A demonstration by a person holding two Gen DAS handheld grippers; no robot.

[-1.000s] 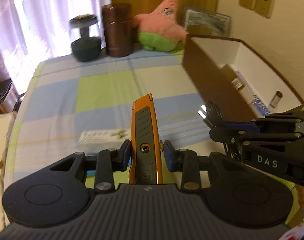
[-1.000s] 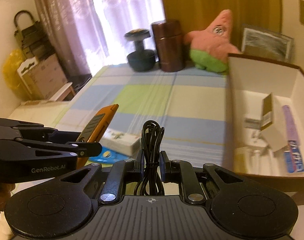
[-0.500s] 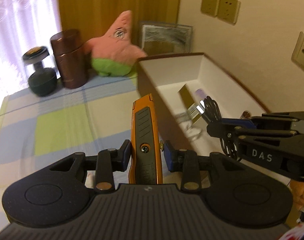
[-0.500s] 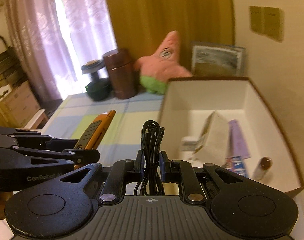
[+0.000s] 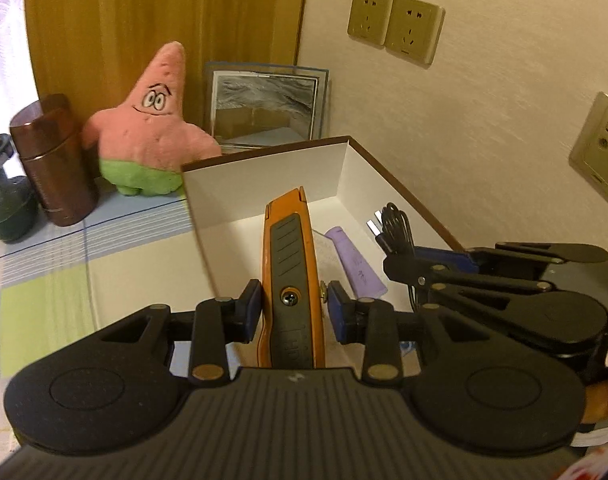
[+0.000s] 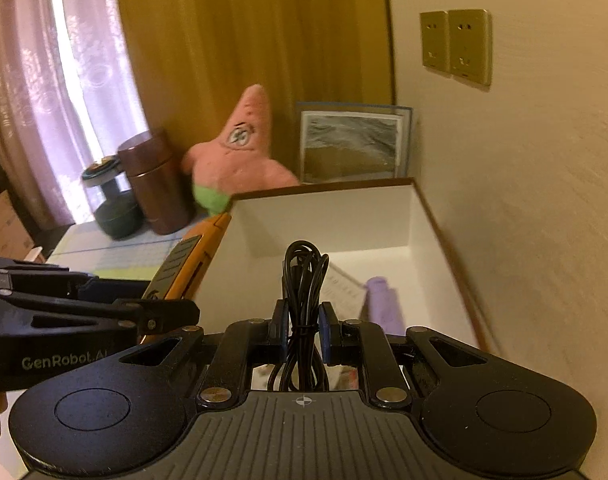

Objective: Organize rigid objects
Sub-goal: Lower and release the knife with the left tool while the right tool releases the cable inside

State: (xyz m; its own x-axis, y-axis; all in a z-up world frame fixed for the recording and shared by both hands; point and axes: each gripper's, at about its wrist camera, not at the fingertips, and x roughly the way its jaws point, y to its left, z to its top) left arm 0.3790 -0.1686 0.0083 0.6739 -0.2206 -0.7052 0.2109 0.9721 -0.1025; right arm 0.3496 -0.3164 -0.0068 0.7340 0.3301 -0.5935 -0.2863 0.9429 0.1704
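Legible writing: "GenRobot.AI" in pale letters on the side of the left gripper [image 6: 166, 312], read from the right wrist view; the letters "HD" moulded near the butt of the knife.

Held items, two. One orange and grey utility knife [image 5: 290, 264], clamped across its body by the left gripper [image 5: 292, 306], nose pointing over the box. One coiled black cable with a USB plug [image 6: 304, 280], bound by a thin tie and pinched upright in the narrowly closed right gripper [image 6: 303, 328]; its plug end shows in the left wrist view [image 5: 392, 226].

One open cardboard box, brown outside and white inside [image 5: 264, 184], standing against the wall, both grippers over its near end. Inside: one lilac tube [image 5: 356, 260] and one printed white sheet [image 6: 340, 288], touching.

On the checked tablecloth [image 5: 44, 280] behind the box: one pink and green star plush toy [image 5: 152, 132], one brown cylindrical canister [image 5: 52, 160], one dark dumbbell [image 6: 112, 200], one framed picture [image 5: 264, 106] leaning at the corner.

Wall: three brass-coloured socket plates [image 5: 396, 26].
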